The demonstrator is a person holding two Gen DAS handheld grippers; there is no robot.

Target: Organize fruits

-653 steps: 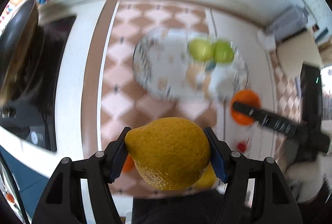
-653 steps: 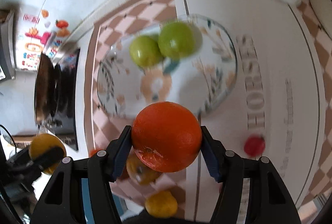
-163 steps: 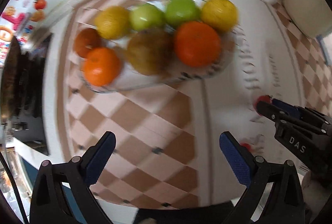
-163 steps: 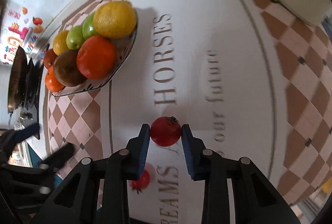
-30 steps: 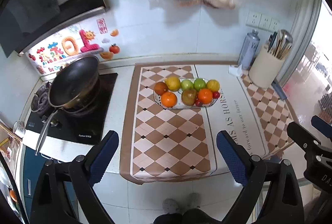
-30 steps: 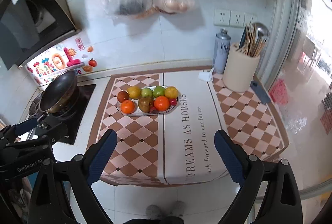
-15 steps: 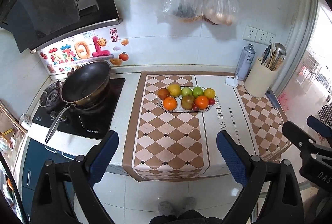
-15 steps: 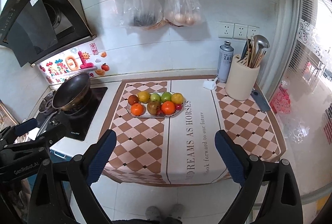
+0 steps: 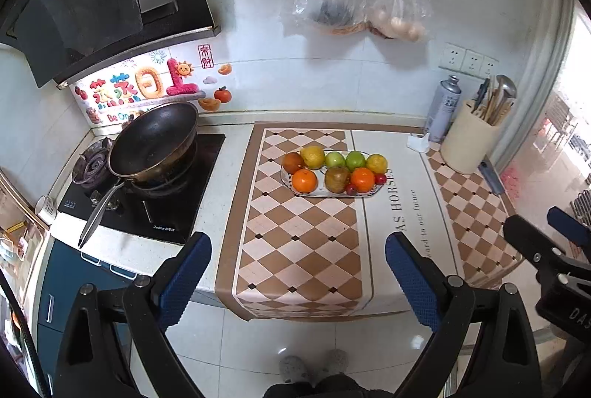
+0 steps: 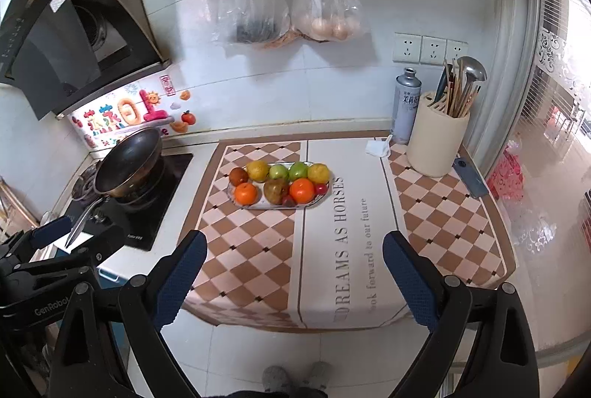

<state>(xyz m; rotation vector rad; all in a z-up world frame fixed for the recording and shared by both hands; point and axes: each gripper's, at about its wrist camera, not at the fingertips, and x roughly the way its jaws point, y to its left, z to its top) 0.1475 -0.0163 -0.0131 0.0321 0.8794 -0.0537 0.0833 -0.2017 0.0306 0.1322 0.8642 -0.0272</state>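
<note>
- Both tongs, left tongs (image 9: 297, 278) and right tongs (image 10: 293, 276), gape wide, empty, well back from the bench (image 10: 343, 250).
- Your fruits (image 10: 279, 185) fill the plate (image 10: 269, 206) at the far middle.
- They look firm, round, likely to roll; grip each across its widest part.
</note>
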